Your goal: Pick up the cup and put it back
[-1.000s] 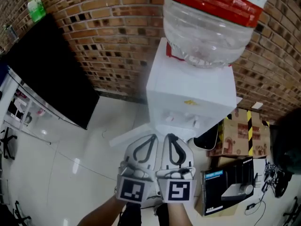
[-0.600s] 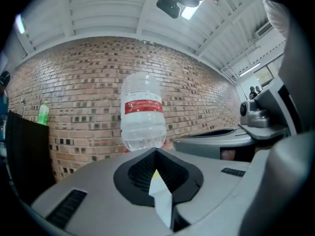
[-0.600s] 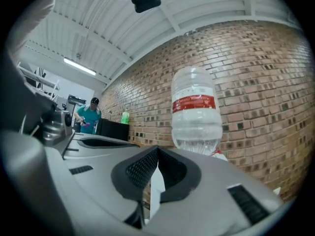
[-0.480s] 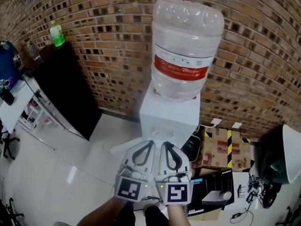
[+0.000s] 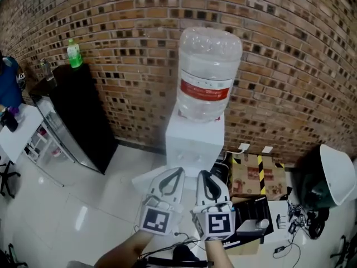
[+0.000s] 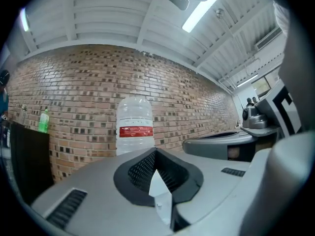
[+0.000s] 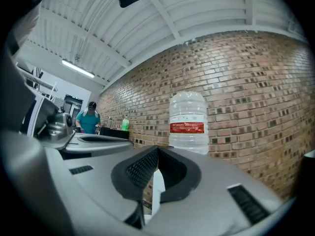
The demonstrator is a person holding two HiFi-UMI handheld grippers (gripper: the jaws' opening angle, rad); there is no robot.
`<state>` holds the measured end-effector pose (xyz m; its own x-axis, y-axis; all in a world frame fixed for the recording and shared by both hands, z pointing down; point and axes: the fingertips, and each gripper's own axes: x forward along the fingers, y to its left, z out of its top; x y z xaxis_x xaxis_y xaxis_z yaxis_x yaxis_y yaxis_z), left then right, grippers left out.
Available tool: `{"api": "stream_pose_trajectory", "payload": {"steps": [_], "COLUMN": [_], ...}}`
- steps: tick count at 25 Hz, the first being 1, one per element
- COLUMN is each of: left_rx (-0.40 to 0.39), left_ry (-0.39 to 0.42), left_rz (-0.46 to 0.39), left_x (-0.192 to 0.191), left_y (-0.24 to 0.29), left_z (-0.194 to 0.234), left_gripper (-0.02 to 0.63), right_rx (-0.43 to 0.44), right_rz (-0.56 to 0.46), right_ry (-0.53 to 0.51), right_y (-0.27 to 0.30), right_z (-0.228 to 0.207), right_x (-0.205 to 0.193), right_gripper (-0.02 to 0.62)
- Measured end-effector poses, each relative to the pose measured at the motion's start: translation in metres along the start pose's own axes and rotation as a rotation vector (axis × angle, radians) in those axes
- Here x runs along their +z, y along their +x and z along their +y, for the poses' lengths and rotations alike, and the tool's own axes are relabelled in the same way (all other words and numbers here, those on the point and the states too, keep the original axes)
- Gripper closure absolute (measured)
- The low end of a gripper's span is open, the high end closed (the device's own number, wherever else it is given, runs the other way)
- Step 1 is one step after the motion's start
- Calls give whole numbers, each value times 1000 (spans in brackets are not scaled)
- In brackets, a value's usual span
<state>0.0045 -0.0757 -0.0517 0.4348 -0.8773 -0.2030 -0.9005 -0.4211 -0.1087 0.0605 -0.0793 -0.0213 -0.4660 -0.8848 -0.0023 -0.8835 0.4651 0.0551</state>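
Brick-walled room with a glossy white floor and a ribbed white ceiling
A brown brick wall (image 5: 128, 49) runs across the back, and a white water dispenser (image 5: 195, 141) stands against it with a large clear red-labelled bottle (image 5: 207, 74) on top. Left of it a black cabinet (image 5: 78, 113) carries a green bottle (image 5: 74, 53); to its right a cardboard box (image 5: 255, 175) sits on the floor (image 5: 67, 205). A strip light (image 6: 199, 13) glows on the ceiling (image 6: 113, 14)

The room is looked down on steeply from head height; the water bottle (image 5: 209, 74) and brick wall (image 5: 290, 66) are also caught, roughly level from lower down, in both gripper views.
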Motion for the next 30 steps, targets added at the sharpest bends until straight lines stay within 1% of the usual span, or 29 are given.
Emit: {"api": "stream_pose_trajectory", "payload": {"steps": [4, 7, 12, 17, 22, 25, 30], "left_rx": [-46, -75, -106, -121, -139, -132, -141], "left_ry": [-12, -23, -58, -68, -58, -57, -44], "left_rz": [-29, -27, -23, -21, -41, -39, -42], "left_x": [16, 28, 51, 67, 75, 77, 84], "left_y": [-50, -97, -168, -217, -242, -252, -261], "left_z": [-2, -4, -5, -9, -21, -28, -43], "left_gripper": [609, 609, 609, 609, 609, 609, 609], "right_rx": [-23, -44, -91, -92, -99, -96, -109], "right_rz": [-19, -24, -16, 7, -18, -29, -37], "right_ry": [-2, 13, 45, 34, 46, 51, 64], "right_y": [-34, -64, -118, -153, -174, -184, -199], "right_z": [41, 77, 137, 184, 201, 207, 205], "right_x": [11, 17, 28, 30, 35, 40, 43], "right_gripper": [591, 591, 591, 592, 592, 594, 594]}}
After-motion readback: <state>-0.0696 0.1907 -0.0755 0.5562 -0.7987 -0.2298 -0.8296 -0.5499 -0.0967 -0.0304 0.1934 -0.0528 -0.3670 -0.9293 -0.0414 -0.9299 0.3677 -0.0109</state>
